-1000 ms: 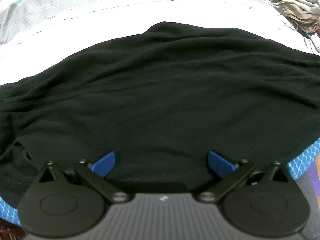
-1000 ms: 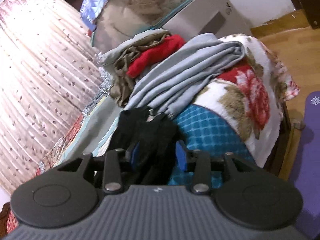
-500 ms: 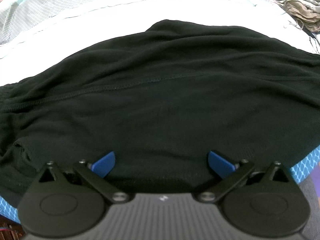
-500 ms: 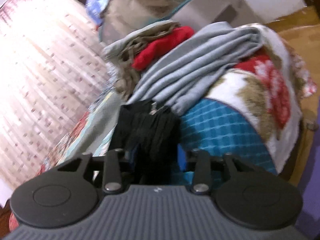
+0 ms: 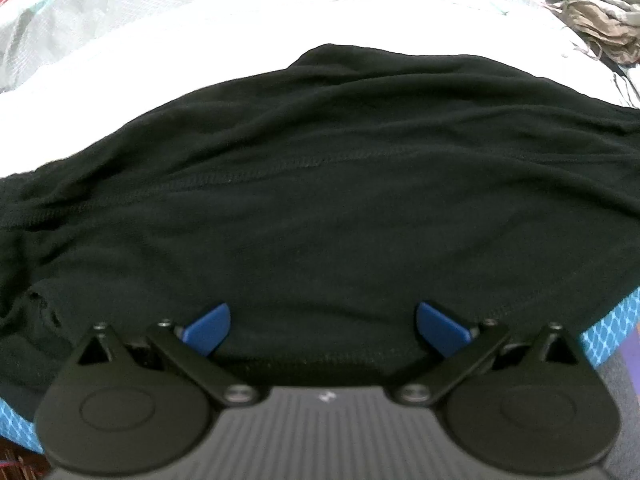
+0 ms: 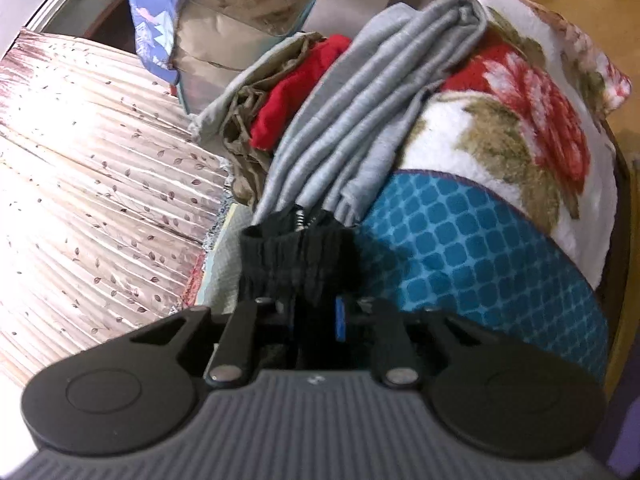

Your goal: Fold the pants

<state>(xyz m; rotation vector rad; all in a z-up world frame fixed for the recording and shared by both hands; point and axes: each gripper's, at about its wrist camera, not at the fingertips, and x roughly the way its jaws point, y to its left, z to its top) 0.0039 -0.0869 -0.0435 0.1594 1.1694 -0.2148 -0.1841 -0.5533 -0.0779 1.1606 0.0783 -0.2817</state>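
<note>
On the bed [image 5: 280, 52], black pants [image 5: 320, 200] lie spread across the white sheet, near edge hanging toward the blue mesh side. Left claw [image 5: 322, 320] hovers over that near hem, pads spread wide, nothing between them, same spot as a second ago. Right claw [image 6: 316, 316] is closing: the gap was wider a second ago, and it now pinches a bunched, ribbed end of the pants [image 6: 296, 256], likely cuff or waistband. It has also rolled a bit since then. Past it: grey cloth [image 6: 380, 92], red garment [image 6: 296, 100], floral blanket [image 6: 520, 120]. Judgement: right grip about set; the left still needs its hold before any fold can start.
</note>
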